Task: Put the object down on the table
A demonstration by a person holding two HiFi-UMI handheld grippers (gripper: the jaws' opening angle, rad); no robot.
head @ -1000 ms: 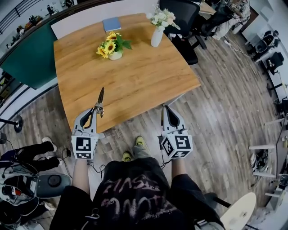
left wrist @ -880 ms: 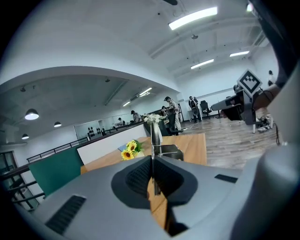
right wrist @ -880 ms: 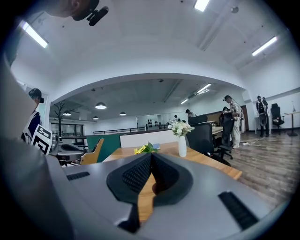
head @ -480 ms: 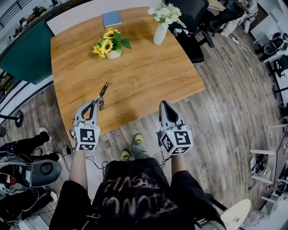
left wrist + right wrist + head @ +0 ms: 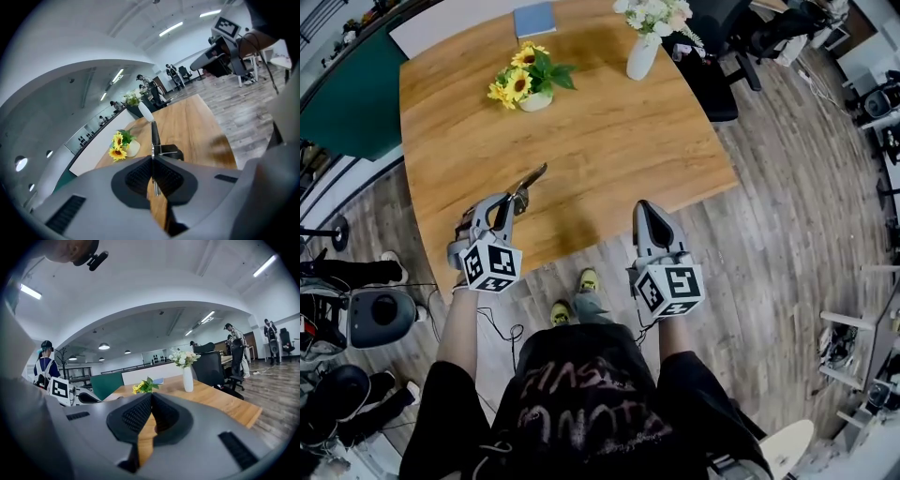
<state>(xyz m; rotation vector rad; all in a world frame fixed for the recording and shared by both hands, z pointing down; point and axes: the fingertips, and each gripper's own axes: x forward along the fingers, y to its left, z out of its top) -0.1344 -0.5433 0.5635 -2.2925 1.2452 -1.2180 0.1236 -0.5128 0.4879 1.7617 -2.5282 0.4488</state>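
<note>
A slim metal tool (image 5: 528, 182) with a dark tip sticks out from my left gripper (image 5: 508, 200), which is shut on it. The tool points forward and to the right, above the near left part of the wooden table (image 5: 609, 141). In the left gripper view the tool (image 5: 153, 135) stands edge-on between the closed pads of the left gripper (image 5: 152, 158). My right gripper (image 5: 645, 209) hovers at the table's near edge, shut, with nothing in it. In its own view the right gripper (image 5: 151, 395) has its jaws meeting at the tip.
A pot of sunflowers (image 5: 523, 86) stands on the far left of the table. A white vase of flowers (image 5: 641, 52) and a blue book (image 5: 534, 19) are at the back. A black office chair (image 5: 712, 66) stands right of the table. Bags and gear (image 5: 356, 319) lie on the floor at left.
My left gripper has moved forward and swung the tool from pointing straight ahead to pointing right, over the table. The right gripper has edged forward slightly.
</note>
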